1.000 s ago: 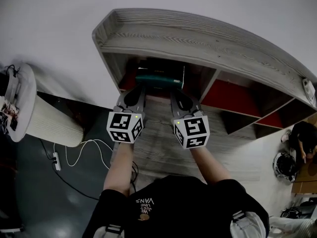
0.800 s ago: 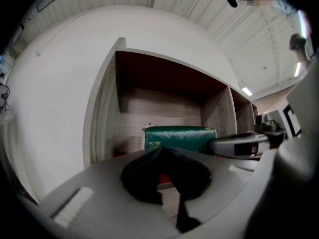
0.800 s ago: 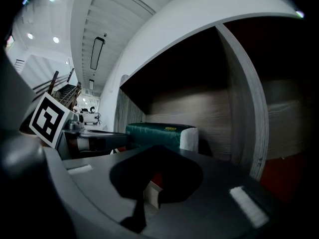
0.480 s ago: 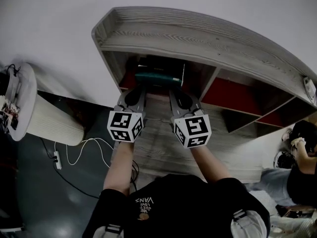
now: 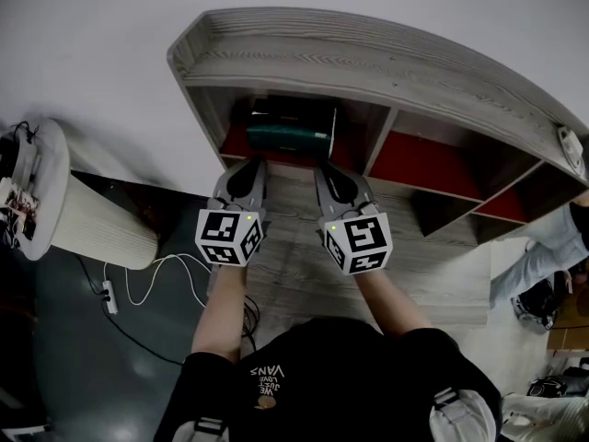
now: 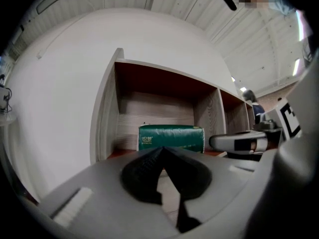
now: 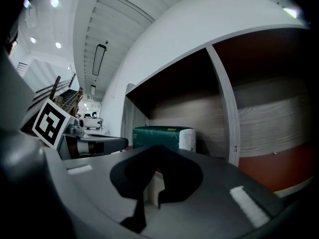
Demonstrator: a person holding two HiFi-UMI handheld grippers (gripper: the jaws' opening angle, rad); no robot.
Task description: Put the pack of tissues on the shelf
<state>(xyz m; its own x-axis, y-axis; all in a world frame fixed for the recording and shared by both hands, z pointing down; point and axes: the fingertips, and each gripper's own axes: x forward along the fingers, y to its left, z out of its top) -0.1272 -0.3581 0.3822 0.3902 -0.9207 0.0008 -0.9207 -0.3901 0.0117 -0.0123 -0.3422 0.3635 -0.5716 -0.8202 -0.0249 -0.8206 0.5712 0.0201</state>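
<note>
A white wall backs the grey wooden shelf point(image 5: 368, 63), whose open compartments have red floors. Compared with a second ago, when both gripper tips sat at the ends of the green pack of tissues point(image 5: 287, 137) at the mouth of the leftmost compartment, the pack now lies inside that compartment on its own, with a visible gap between it and both tools. This suggests the placement is essentially done and only the withdrawal is left. The left gripper point(image 5: 250, 164) sits just in front of the compartment's left side, its jaws pressed together with nothing between them. Its own view shows the pack standing free beyond the closed tips. The right gripper point(image 5: 328, 168), level with it on the other side, is likewise closed tight and empty, clear of the pack.
</note>
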